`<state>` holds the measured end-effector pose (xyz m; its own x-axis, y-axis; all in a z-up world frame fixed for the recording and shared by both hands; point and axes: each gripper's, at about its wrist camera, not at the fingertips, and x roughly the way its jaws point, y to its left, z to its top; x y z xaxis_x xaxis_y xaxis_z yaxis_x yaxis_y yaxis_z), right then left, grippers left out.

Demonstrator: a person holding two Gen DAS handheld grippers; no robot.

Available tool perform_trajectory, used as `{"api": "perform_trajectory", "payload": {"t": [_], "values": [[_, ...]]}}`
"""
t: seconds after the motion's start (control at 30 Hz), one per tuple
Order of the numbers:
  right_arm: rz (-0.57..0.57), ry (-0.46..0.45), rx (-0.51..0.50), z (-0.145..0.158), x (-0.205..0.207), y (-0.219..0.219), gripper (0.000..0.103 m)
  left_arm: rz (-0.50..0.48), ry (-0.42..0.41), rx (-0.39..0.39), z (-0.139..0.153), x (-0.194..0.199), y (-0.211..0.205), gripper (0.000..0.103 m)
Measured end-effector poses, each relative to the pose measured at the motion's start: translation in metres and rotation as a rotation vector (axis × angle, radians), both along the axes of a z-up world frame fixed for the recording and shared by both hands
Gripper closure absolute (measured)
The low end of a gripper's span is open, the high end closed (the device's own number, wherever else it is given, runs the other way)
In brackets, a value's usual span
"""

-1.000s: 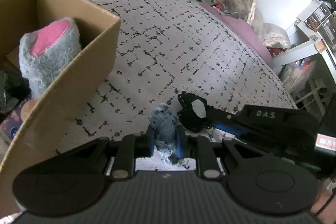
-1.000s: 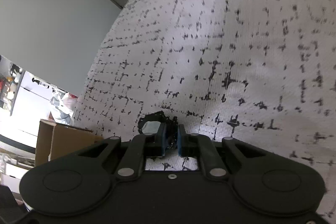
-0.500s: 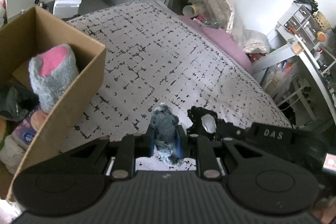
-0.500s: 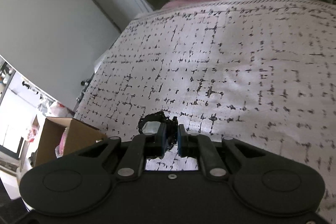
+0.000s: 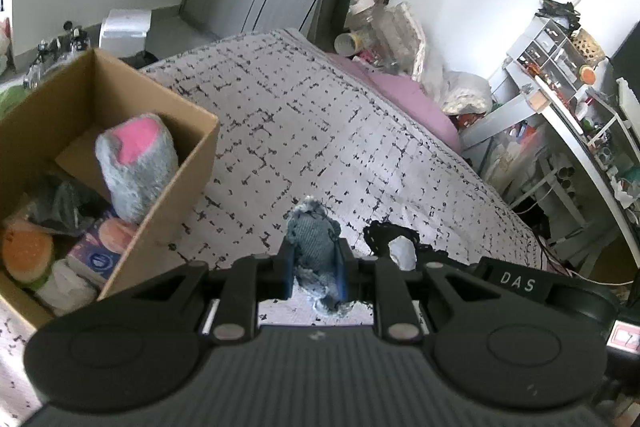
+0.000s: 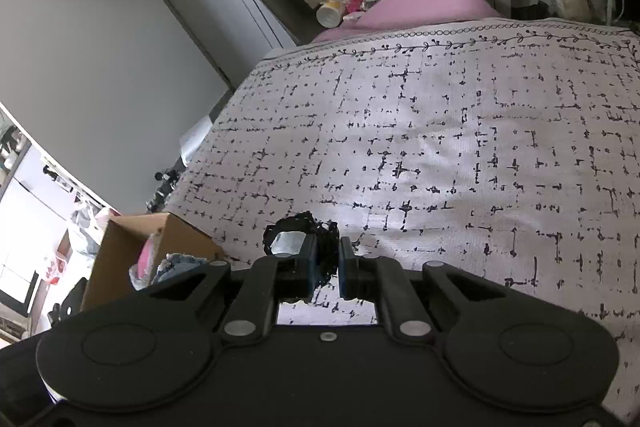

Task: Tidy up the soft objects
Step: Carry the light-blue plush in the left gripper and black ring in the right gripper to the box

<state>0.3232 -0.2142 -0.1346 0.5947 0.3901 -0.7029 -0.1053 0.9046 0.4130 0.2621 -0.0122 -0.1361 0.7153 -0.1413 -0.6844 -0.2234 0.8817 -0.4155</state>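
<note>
Both claws have risen since a second ago, so the bed's black-and-white patterned cover now lies well below them. Left claw is clamped on a frayed scrap of blue denim cloth; right claw pinches a crumpled black lace piece. To the left claw's left, below it, the open brown cardboard box already holds a grey-and-pink plush toy. The dangling frayed ends could snag the box's rim, and either limp piece may slip from its thin pinch.

Likely a bedroom: bed, cluttered shelves.
</note>
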Motion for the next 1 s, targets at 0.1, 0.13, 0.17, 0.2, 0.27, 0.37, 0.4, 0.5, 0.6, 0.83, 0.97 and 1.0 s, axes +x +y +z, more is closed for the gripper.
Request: {"api": "perform_trajectory", "payload": {"t": [0.1,0.13,0.17,0.2,0.27,0.37,0.4,0.5,0.6,0.83,0.97,1.0], "values": [[0.001,-0.019,-0.003,0.008,-0.006,0.001,0.092,-0.005,-0.020,0.017,0.005,-0.006,0.002,0.084],[0.000,-0.024,-0.005,0.010,-0.008,0.001,0.092,-0.004,-0.023,0.019,0.007,-0.008,0.004,0.084],[-0.001,-0.027,-0.005,0.012,-0.008,0.002,0.092,-0.004,-0.027,0.020,0.008,-0.009,0.006,0.084],[0.000,-0.032,-0.004,0.014,-0.009,0.003,0.092,-0.003,-0.032,0.025,0.009,-0.011,0.008,0.084],[0.004,-0.042,-0.004,0.018,-0.012,0.006,0.092,-0.002,-0.039,0.026,0.013,-0.014,0.012,0.084],[0.010,-0.063,-0.003,0.024,-0.017,0.011,0.092,0.007,-0.051,0.021,0.018,-0.018,0.021,0.084],[0.011,-0.070,0.000,0.025,-0.018,0.013,0.092,0.015,-0.054,0.011,0.020,-0.018,0.025,0.084],[0.020,-0.090,0.005,0.031,-0.023,0.020,0.092,0.040,-0.065,0.003,0.024,-0.021,0.037,0.084],[0.035,-0.116,-0.003,0.037,-0.027,0.030,0.092,0.054,-0.080,0.022,0.030,-0.024,0.045,0.084],[0.070,-0.162,-0.004,0.050,-0.035,0.050,0.092,0.064,-0.102,0.022,0.037,-0.036,0.064,0.084],[0.094,-0.166,0.001,0.053,-0.035,0.065,0.092,0.075,-0.117,0.047,0.043,-0.040,0.072,0.084],[0.100,-0.167,0.002,0.053,-0.035,0.069,0.092,0.079,-0.118,0.049,0.044,-0.041,0.075,0.084]]}}
